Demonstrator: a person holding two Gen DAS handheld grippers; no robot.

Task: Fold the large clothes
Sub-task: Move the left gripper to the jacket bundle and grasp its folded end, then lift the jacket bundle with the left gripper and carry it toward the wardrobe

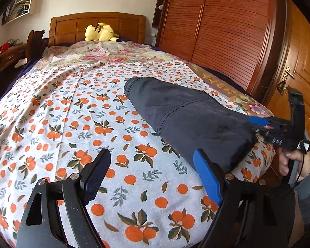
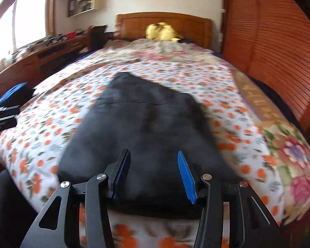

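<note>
Clearly left tongs (image 1: 153, 177) gape wide; right tongs (image 2: 154, 177) — blurred, seemingly parted — over dark garment (image 2: 142, 128).

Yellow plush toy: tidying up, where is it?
The yellow plush toy sits at the far end of the bed, against the wooden headboard.

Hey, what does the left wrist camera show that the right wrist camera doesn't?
Left wrist only: the right gripper at the dark garment's edge, the hand holding it, and a door handle. Right wrist only: a bright window and the right gripper's own open fingers over the garment. Both: the garment on the orange-print bedspread, the yellow plush toy, and the headboard.
</note>
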